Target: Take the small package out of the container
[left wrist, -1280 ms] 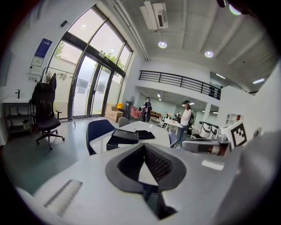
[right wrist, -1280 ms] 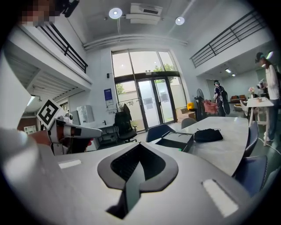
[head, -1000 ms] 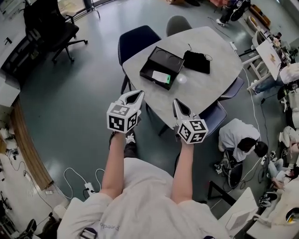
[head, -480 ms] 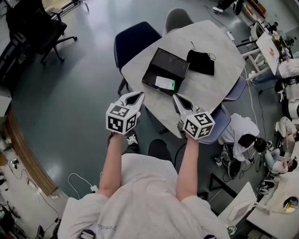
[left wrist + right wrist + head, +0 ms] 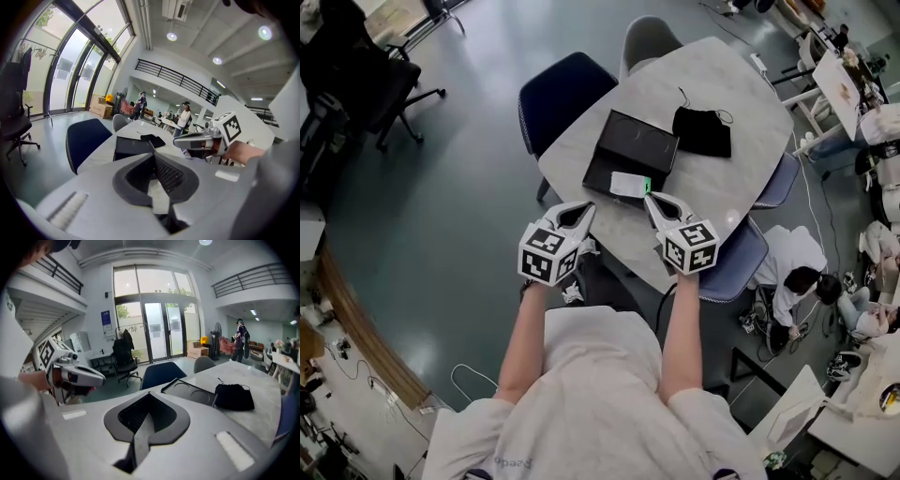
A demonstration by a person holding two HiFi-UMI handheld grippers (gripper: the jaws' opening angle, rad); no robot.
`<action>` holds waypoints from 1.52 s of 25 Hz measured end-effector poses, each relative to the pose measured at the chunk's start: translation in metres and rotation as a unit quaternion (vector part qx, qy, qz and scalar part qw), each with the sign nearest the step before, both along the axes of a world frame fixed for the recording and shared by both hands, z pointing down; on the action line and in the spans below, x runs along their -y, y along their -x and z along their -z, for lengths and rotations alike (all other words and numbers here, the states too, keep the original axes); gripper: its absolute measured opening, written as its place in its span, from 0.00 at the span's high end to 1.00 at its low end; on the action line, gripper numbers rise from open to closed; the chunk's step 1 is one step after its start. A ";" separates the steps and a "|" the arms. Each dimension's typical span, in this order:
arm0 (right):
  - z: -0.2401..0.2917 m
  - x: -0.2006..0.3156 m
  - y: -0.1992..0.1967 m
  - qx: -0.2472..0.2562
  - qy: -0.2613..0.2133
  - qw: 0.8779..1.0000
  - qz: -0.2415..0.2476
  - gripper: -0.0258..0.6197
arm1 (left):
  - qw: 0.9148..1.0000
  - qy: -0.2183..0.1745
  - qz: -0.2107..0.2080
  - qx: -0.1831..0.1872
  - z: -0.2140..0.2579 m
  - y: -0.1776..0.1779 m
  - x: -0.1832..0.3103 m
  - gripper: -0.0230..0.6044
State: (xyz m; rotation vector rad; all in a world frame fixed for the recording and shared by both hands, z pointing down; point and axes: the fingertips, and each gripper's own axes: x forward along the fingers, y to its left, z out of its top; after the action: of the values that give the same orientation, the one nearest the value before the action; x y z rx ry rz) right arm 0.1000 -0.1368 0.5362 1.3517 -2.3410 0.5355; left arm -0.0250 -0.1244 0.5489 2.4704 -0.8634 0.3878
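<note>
Head view shows the left gripper (image 5: 583,208) and the right gripper (image 5: 650,199) held out side by side in front of the person, both pointing at the near edge of the worktop (image 5: 727,80). Each gripper is clenched on nothing. In both gripper views the jaw tips meet, with only the hollow behind them open. That suits an approach, since neither has anything to take hold of yet.

Just beyond the right gripper's tips sits the container (image 5: 633,150), a flat black box lying open near the worktop's front edge. The small package (image 5: 628,184), white with a green edge, lies inside it at the end nearest the person, so it is the first thing the grippers will meet. It appears close to the right gripper from above. From the gripper views, though, the box lies ahead of the jaws and apart from them, and the package itself cannot be made out there.

A black pouch (image 5: 701,131) lies on the worktop just beside the container, on its right and clear of it. A blue chair (image 5: 555,94) and a grey chair (image 5: 647,39) stand at the far side.

By my judgement the task is at the reach-in. The jaws must open before either can close on the package.
</note>
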 end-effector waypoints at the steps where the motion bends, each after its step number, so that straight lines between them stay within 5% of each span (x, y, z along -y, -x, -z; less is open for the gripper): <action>1: -0.008 0.006 -0.004 -0.025 0.008 1.000 0.012 0.96 | 1.000 0.001 -0.005 0.005 -0.003 -0.003 0.005 0.88; 9: -0.086 0.042 -0.019 -0.194 0.075 0.966 0.153 0.96 | 0.998 0.015 -0.047 0.048 -0.024 -0.026 0.045 0.88; 20: -0.168 0.072 -0.016 -0.269 0.121 0.912 0.286 0.96 | 0.994 0.028 -0.072 0.081 -0.039 -0.043 0.077 0.88; 30: -0.205 0.070 -0.008 -0.281 0.162 0.878 0.352 0.74 | 0.991 0.060 -0.082 0.090 -0.058 -0.043 0.066 0.88; 38: -0.235 0.058 -0.016 -0.332 0.176 0.835 0.402 0.52 | 0.992 0.066 -0.063 0.092 -0.063 -0.037 0.072 0.88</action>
State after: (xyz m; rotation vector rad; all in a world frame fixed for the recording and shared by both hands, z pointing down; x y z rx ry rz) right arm 0.1160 -0.1944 0.7715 0.2227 -1.8376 0.1602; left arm 0.0117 -0.1966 0.6121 2.3988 -0.7287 0.7034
